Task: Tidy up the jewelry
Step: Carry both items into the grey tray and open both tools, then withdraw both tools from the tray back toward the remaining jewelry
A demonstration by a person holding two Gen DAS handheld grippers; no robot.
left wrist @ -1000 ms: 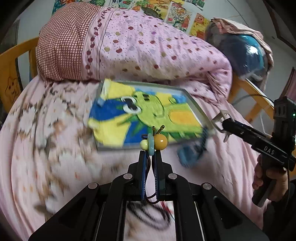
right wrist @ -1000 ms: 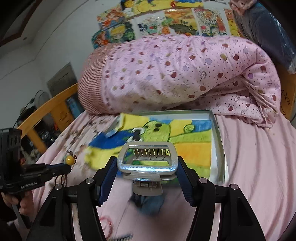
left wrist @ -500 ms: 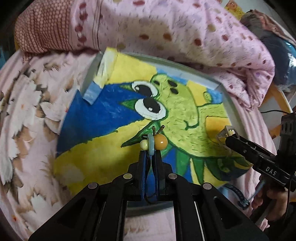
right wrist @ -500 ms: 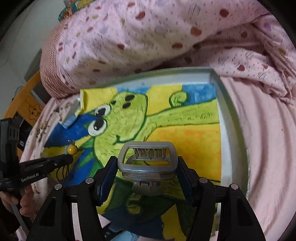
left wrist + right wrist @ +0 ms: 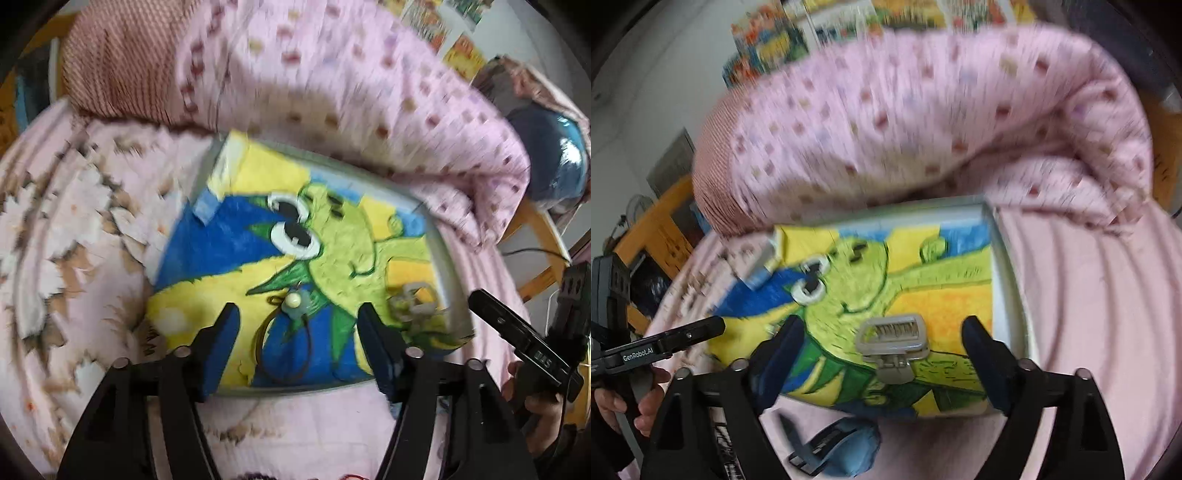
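Note:
A grey tray lined with a bright cartoon drawing lies on the pink bed. A bead pendant on a dark cord rests on the drawing, between the spread fingers of my left gripper. Those jaws are opening and touch nothing. A silver hair clip lies on the tray between the fingers of my right gripper, whose jaws are also opening and stand apart from it. The left wrist view shows the clip near the tray's right rim. Each gripper appears at the edge of the other's view.
A rolled pink dotted quilt lies right behind the tray. A blue strap-like item sits on the bed in front of the tray. The wooden bed frame and a blue bag flank the bed.
Both grippers have opened. The bead pendant has left the left fingers and lies on the tray. The silver clip has left the right fingers and rests on the drawing.

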